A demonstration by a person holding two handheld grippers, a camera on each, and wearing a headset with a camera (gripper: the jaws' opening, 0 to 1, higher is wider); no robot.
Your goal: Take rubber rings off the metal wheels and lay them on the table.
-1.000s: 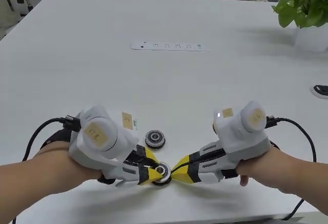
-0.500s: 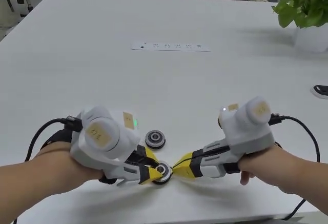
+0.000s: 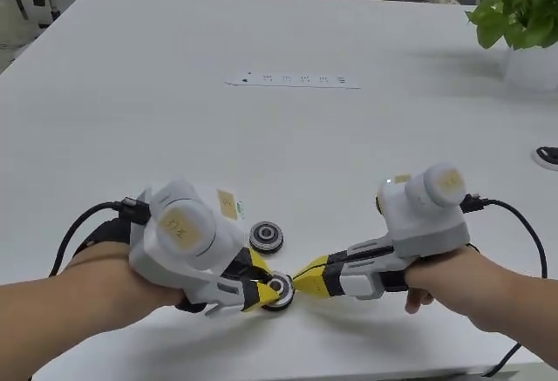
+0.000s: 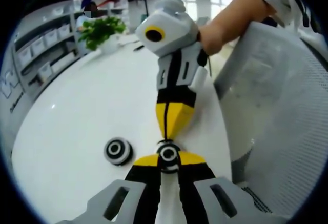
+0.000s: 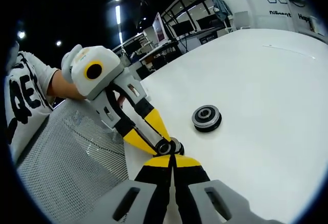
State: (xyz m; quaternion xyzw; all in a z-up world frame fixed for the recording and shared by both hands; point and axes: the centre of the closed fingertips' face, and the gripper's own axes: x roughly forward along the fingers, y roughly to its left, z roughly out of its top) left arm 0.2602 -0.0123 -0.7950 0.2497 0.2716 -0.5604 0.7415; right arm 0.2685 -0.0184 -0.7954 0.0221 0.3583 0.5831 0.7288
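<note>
My left tool (image 3: pixel 260 294) clamps a small metal wheel with a black rubber ring (image 3: pixel 279 289) near the near edge of the white surface (image 3: pixel 349 154). My right tool (image 3: pixel 299 283), jaws pressed together, touches its rim. A second ringed wheel (image 3: pixel 266 236) lies just beyond, on the far side.

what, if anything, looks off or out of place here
Nothing stands out. The left gripper clamps one metal wheel near the front edge of the table, the right gripper meets it with jaws shut, and the second wheel lies flat nearby.
</note>
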